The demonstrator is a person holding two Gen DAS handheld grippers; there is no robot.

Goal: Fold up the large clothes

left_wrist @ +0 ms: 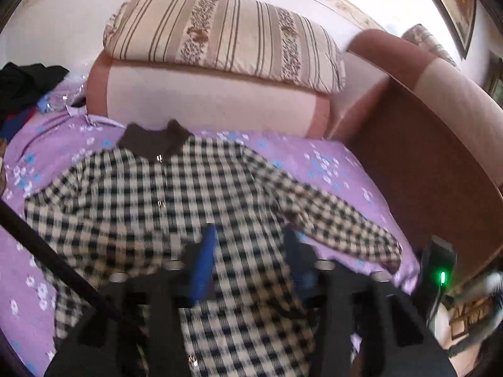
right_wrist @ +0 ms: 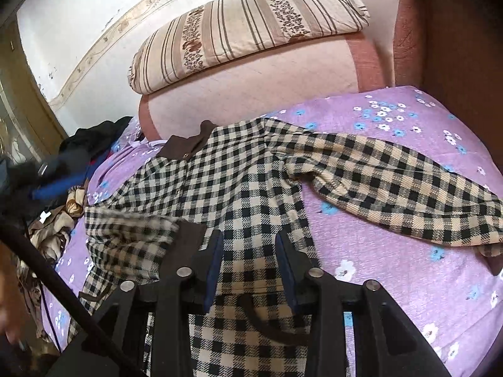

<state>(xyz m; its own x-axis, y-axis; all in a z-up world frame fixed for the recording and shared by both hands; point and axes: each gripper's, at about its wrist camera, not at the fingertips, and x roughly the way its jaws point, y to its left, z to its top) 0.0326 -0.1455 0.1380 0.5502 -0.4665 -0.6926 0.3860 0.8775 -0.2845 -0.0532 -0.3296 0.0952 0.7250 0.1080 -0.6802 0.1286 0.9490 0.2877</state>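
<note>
- Purple floral bedsheet (right_wrist: 393,267) covers the work surface in both views; a pink-and-rust upholstered backrest (left_wrist: 204,106) runs across the upper half of each frame, and a second rust-coloured upholstered section (left_wrist: 424,144) closes the right side.
- Striped pillow (left_wrist: 226,34), beige with brown lines and floral bands, lies on top of the backrest, upper centre.
- Pile of dark clothes (left_wrist: 25,84), black with some blue and red, sits at the left edge of the sheet, well apart from the coat.
- Checked coat (right_wrist: 251,182), black-and-cream woven fabric with a coarse twill texture, lies spread flat on the sheet at frame centre, front up. Brown collar (left_wrist: 154,141) points toward the backrest.
- One sleeve (right_wrist: 393,182) extends to the right edge of the right wrist view, lying flat on the sheet. The opposite sleeve, with a brown cuff (right_wrist: 185,235), is folded across the coat body at centre left; this area is motion-blurred.
- Left gripper (left_wrist: 251,251): blue-padded jaws stand apart above the coat body, grasping nothing.
- Right gripper (right_wrist: 250,251): jaws spread apart over the lower coat body, released.
- Black cable (right_wrist: 47,270) crosses the lower left of the frame diagonally, in front of the sheet.
</note>
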